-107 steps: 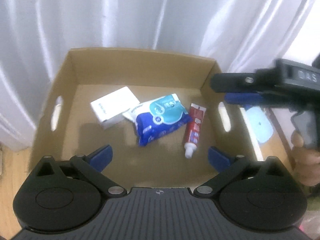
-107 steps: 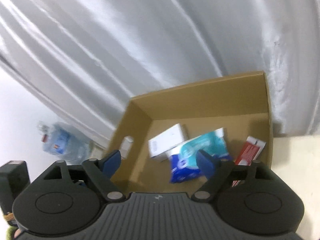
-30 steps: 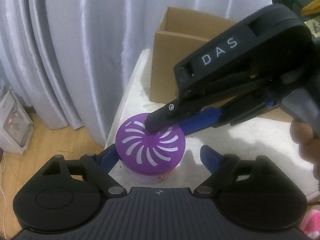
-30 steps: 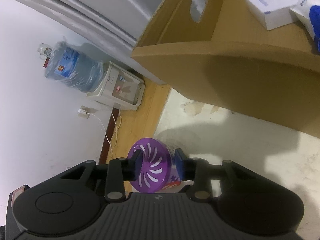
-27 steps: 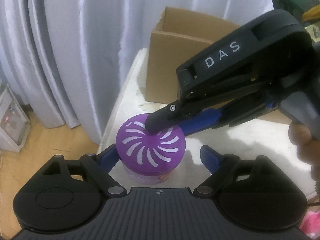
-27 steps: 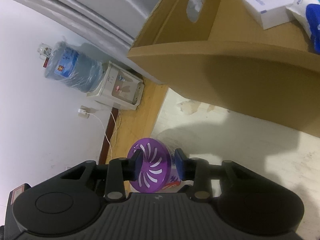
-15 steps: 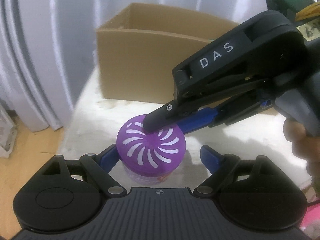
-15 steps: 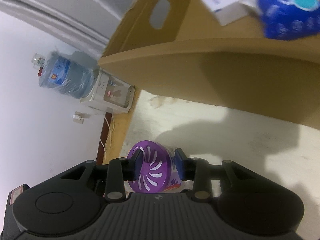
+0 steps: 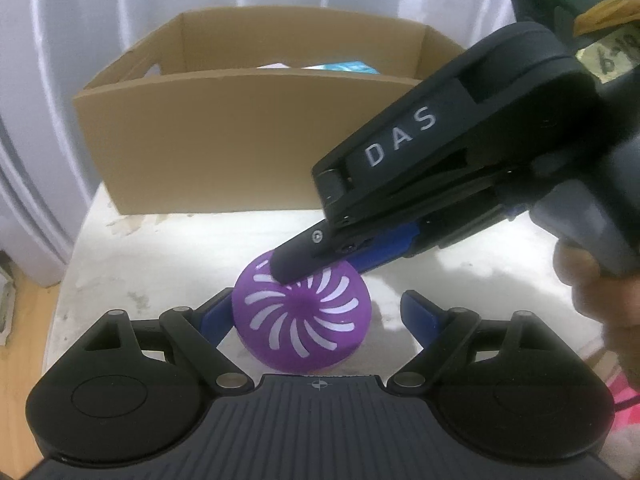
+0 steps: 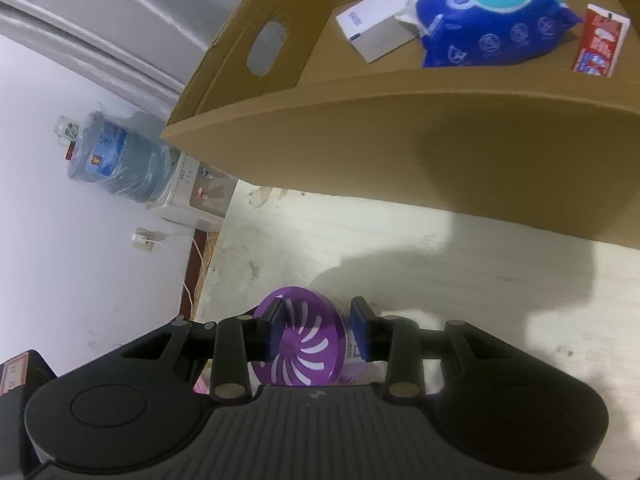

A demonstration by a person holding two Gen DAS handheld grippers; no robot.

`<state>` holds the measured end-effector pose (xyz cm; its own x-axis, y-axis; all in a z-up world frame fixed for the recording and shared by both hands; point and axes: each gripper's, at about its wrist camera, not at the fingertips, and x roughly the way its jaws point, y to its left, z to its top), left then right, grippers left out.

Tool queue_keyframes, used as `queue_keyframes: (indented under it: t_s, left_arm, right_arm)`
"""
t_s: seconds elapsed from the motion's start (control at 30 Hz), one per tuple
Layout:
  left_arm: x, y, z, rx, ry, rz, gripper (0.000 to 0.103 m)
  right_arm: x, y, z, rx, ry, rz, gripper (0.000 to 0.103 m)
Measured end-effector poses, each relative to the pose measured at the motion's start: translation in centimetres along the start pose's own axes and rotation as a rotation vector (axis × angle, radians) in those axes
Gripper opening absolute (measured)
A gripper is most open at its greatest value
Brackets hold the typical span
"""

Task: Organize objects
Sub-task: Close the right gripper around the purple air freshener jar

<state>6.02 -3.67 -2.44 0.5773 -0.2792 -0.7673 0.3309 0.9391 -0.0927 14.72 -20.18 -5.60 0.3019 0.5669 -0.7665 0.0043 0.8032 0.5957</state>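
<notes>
Progress looks partial: we already see a white box [image 10: 378,38], a blue wipes pack [image 10: 492,28] and a toothpaste carton [image 10: 600,42] lying inside the cardboard box [image 10: 400,140]. The purple air freshener [image 9: 302,320] is not in yet. Our right gripper [image 10: 320,336] is clamped on it, above the white table [image 9: 160,248], just short of the box's near wall. Our left gripper [image 9: 316,314] is wide, one finger at the freshener's side, the other clear. Compared with a second ago, the box now faces us squarely, nearer the grippers, and its contents show.

A cardboard box [image 9: 208,148] sits on the table [image 9: 168,248] (pale, stained).
</notes>
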Motion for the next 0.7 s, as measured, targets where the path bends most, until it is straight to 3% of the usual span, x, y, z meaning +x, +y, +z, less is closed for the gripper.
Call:
queue_keyframes:
  t_s: [0.4, 0.7]
  left_arm:
    - [1.1, -1.3, 0.5, 0.078, 0.016, 0.031, 0.086]
    - [3.1, 1.0, -0.3, 0.115, 0.022, 0.022, 0.086]
  right_arm:
    - [-0.4, -0.9, -0.1, -0.005, -0.001, 0.027, 0.039]
    - [-1.4, -1.4, 0.1, 0.014, -0.026, 0.016, 0.044]
